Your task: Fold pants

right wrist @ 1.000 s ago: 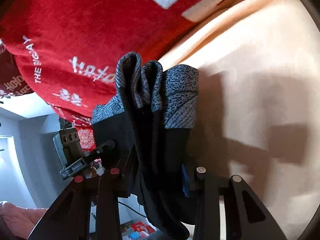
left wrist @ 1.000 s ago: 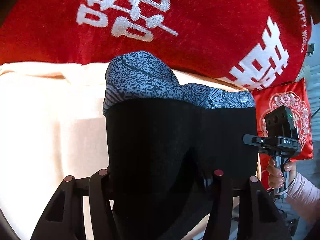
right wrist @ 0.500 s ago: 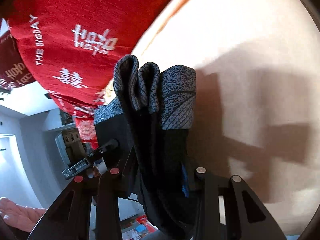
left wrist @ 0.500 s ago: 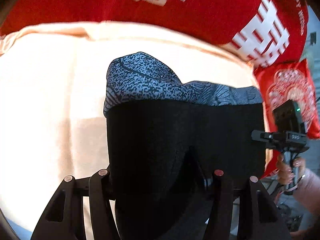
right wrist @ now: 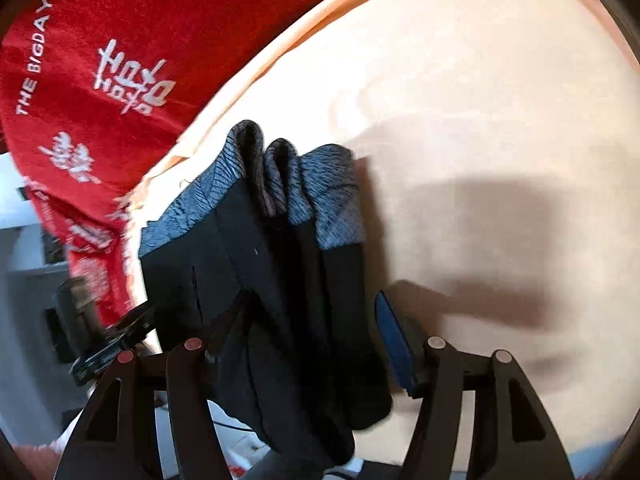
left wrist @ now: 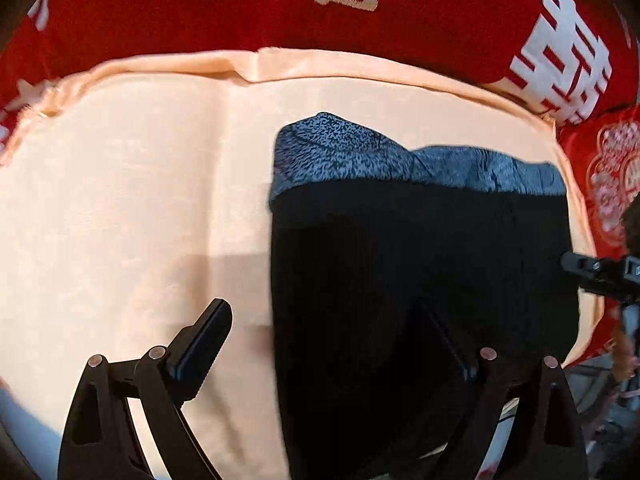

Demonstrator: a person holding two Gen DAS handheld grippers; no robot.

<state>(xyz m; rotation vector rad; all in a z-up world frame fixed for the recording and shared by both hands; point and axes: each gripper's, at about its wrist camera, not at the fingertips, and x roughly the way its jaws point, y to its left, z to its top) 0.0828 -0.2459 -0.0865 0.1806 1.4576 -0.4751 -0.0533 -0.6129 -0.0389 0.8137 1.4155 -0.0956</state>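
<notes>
The folded pants [left wrist: 420,288] are black with a grey patterned band at the far end and lie on the peach sheet [left wrist: 140,200]. My left gripper [left wrist: 332,344] is open; its left finger stands clear of the cloth and its right finger is behind the black fabric. In the right wrist view the pants [right wrist: 272,272] sit bunched in several folds between the fingers of my right gripper [right wrist: 308,320], which is open. The blue pad of its right finger is apart from the cloth. The other gripper shows at the left edge [right wrist: 104,340].
A red blanket with white characters [left wrist: 320,4] lies across the far side of the sheet. A red patterned cushion [left wrist: 612,184] sits at the right. The bed's edge drops off beside the pants in the right wrist view, with room floor beyond [right wrist: 24,320].
Both grippers have opened and let go of the pants. The pants have come down onto the peach sheet, and both cameras have shifted so more sheet shows.
</notes>
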